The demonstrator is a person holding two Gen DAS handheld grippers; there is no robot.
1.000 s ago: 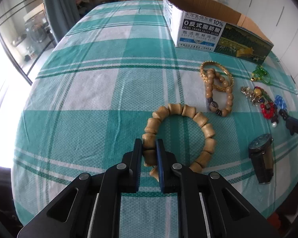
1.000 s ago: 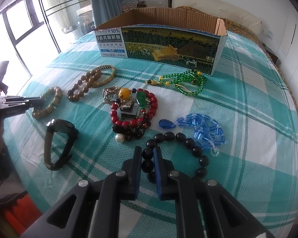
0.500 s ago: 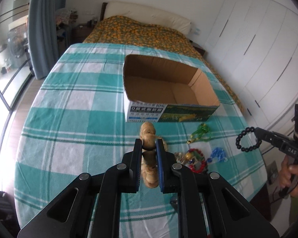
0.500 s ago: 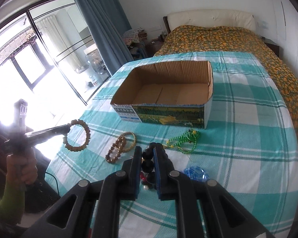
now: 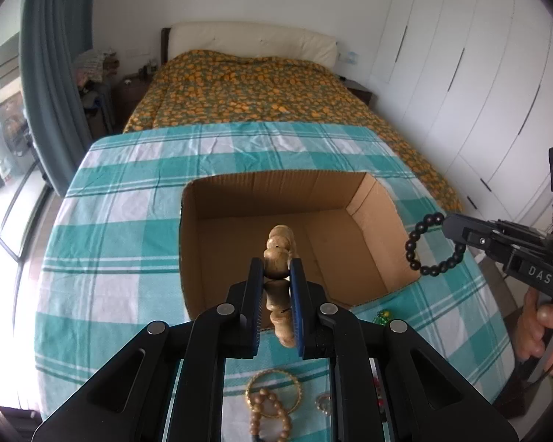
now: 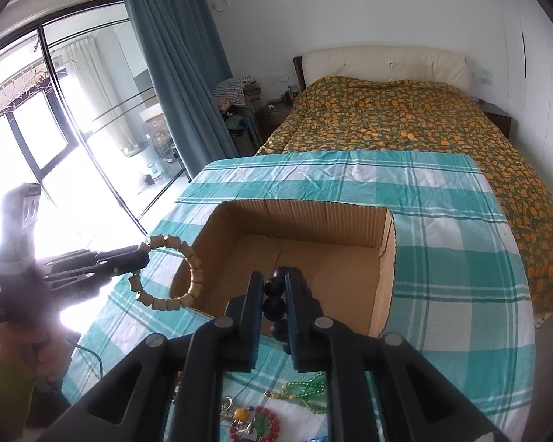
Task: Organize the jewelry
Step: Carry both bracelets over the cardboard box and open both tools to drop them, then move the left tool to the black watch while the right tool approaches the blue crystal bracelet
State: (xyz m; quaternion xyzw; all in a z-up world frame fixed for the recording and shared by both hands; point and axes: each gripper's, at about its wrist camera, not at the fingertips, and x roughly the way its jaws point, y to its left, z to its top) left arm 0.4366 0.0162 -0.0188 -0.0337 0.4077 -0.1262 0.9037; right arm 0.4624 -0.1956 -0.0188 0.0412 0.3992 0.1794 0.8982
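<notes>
Bright daylight from the window (image 6: 55,140) — blown-out glare, perhaps hiding detail — fisheye bending and dark vignetted corners.
</notes>
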